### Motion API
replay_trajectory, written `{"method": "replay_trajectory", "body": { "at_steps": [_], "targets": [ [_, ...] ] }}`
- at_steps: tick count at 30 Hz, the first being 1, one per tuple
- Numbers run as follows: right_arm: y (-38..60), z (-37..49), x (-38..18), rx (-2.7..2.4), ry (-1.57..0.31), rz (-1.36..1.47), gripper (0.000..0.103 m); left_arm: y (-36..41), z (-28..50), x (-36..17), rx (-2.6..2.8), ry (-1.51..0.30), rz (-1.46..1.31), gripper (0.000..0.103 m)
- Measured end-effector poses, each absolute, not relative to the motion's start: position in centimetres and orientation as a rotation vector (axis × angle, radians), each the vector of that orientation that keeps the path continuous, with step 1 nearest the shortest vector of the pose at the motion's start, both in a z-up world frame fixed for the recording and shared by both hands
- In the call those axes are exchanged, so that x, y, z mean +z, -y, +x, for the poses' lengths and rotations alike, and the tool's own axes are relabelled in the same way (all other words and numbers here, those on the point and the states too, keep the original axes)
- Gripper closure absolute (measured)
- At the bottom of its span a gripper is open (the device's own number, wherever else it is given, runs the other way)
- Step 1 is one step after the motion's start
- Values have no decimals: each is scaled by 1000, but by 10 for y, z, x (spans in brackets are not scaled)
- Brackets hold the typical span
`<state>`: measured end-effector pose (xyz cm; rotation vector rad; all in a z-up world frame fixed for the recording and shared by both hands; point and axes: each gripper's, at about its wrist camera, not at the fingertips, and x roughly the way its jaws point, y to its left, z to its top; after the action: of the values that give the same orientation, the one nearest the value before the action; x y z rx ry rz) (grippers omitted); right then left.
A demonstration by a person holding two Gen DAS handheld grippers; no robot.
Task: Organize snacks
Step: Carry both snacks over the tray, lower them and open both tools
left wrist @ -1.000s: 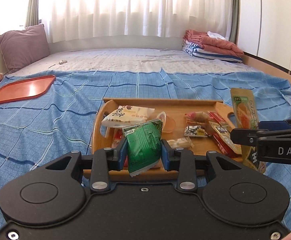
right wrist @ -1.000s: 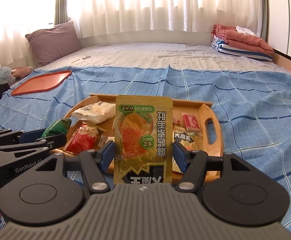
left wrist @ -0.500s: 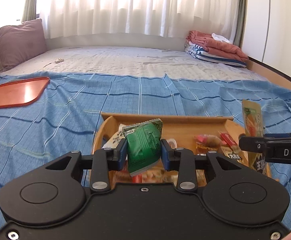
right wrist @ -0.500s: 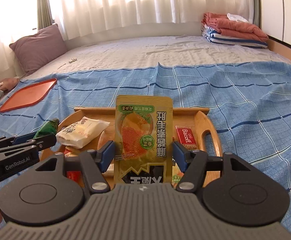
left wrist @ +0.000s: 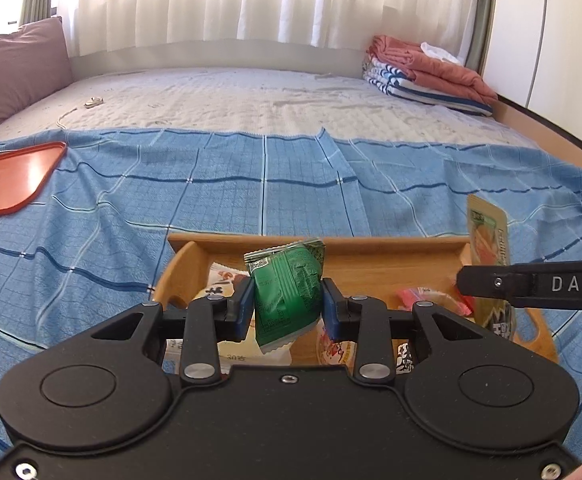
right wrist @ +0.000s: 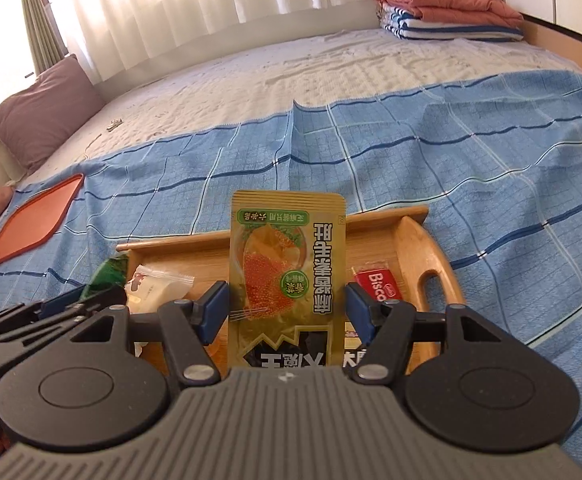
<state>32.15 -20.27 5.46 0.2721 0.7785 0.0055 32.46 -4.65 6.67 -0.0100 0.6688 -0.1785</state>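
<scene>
My left gripper [left wrist: 287, 308] is shut on a green snack packet [left wrist: 287, 294] and holds it above the near left part of the wooden tray [left wrist: 371, 250]. My right gripper [right wrist: 287, 312] is shut on a tall gold snack pouch [right wrist: 287, 264] held upright over the same tray [right wrist: 411, 240]. The pouch also shows in the left wrist view [left wrist: 489, 236] at the right. Several snacks lie in the tray, among them a white packet [right wrist: 159, 284] and a red Biscoff packet [right wrist: 375, 284].
The tray sits on a blue checked cloth [left wrist: 251, 184] on a bed. A red tray [left wrist: 9, 178] lies at far left. A purple pillow [left wrist: 15, 72] is at back left and folded blankets [left wrist: 427, 68] at back right.
Both grippers have risen and tilted up with their packets, so the wooden tray sits lower and partly hidden behind them. The right wrist view has also rolled slightly.
</scene>
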Motion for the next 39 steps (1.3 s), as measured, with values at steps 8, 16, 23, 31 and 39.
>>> {"method": "replay_trajectory", "body": {
  "at_steps": [8,16,23,31,39],
  "targets": [
    [186,331,33,17,-827,235,37,54,333,43,-170,-707,10,70],
    [187,335,21,6,-847,233,37,53,338,32,-160,-717,17,70],
    [189,335,18,1,-847,241,37,56,336,32,-167,-712,29,70],
    [192,329,26,7,-829,242,25,54,331,39,-181,-704,7,37],
    [194,312,49,5,-764,203,14,42,315,57,-193,-678,-8,14]
  ]
}}
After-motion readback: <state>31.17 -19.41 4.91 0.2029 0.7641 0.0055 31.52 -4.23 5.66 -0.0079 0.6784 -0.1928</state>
